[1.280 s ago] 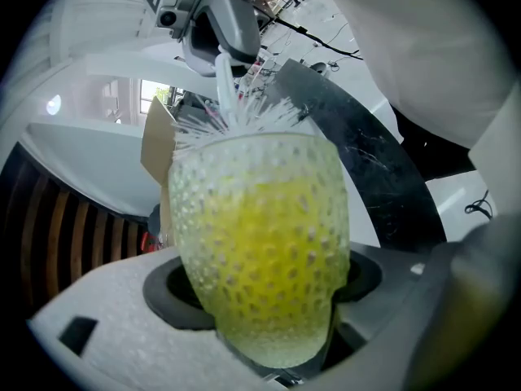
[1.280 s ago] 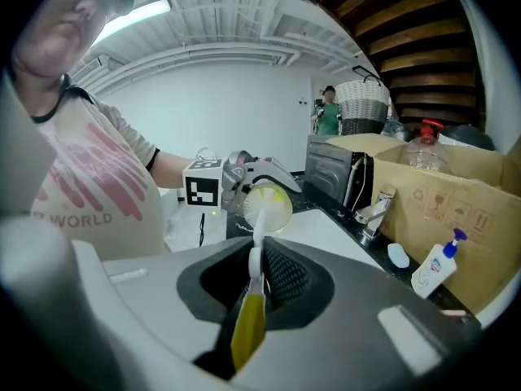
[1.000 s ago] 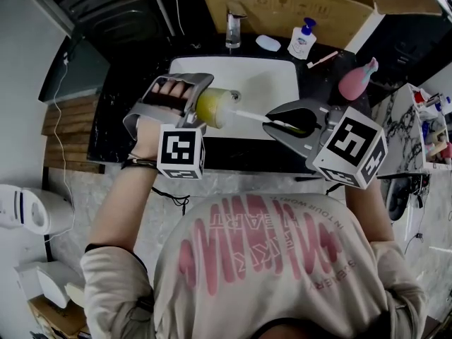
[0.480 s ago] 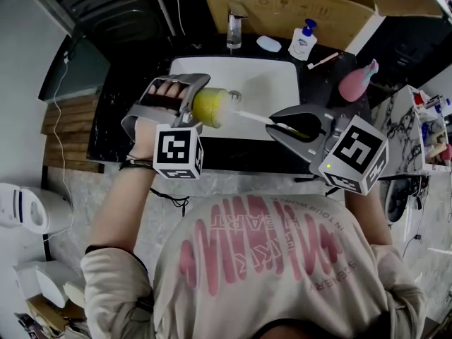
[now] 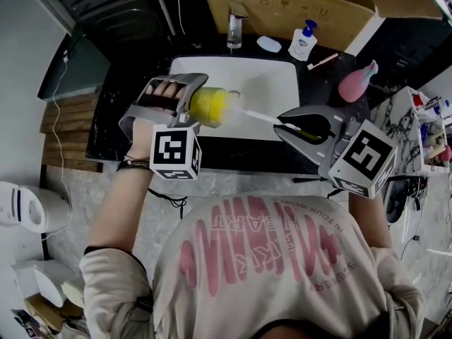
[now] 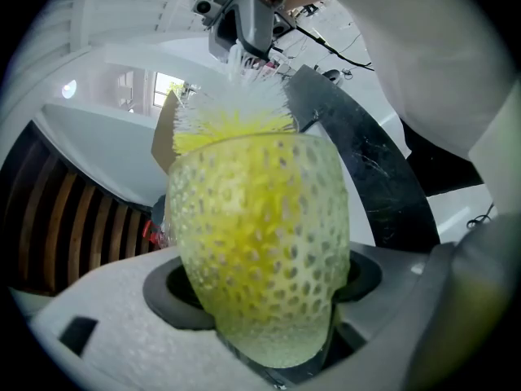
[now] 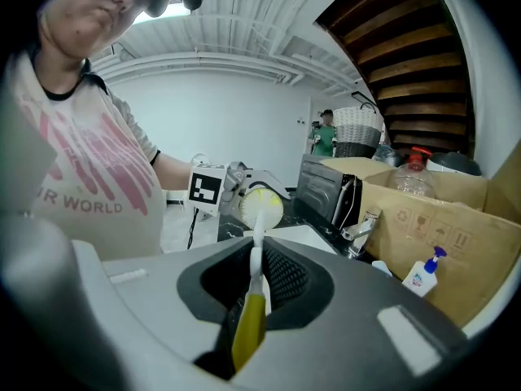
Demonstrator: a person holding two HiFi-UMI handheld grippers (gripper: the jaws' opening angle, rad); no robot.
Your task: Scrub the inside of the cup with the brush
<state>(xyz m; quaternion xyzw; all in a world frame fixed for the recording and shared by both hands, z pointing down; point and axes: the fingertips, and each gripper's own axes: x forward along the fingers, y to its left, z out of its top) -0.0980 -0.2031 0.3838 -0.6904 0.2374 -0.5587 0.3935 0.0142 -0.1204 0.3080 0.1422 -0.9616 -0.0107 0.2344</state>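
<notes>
My left gripper (image 5: 192, 104) is shut on a yellow-green dimpled cup (image 5: 206, 106), held on its side over the white sink (image 5: 272, 83) with its mouth facing right. In the left gripper view the cup (image 6: 259, 255) fills the middle, white bristles (image 6: 232, 108) showing at its mouth. My right gripper (image 5: 296, 127) is shut on a brush (image 5: 263, 118) with a white stem and yellow handle (image 7: 249, 331). The brush head (image 7: 260, 205) sits in the cup's mouth. The right gripper stands to the right of the cup, over the sink's front edge.
A chrome tap (image 5: 233, 28) stands behind the sink. On the black counter lie a soap bar (image 5: 268, 44), a pump bottle (image 5: 301, 39), a toothbrush (image 5: 322, 59) and a pink bottle (image 5: 355, 80). A cardboard box (image 5: 296, 6) is behind, shelves (image 5: 431, 129) to the right.
The right gripper has drawn back to the right and the brush stem shows longer between the two grippers. The cup has shifted slightly left and up.
</notes>
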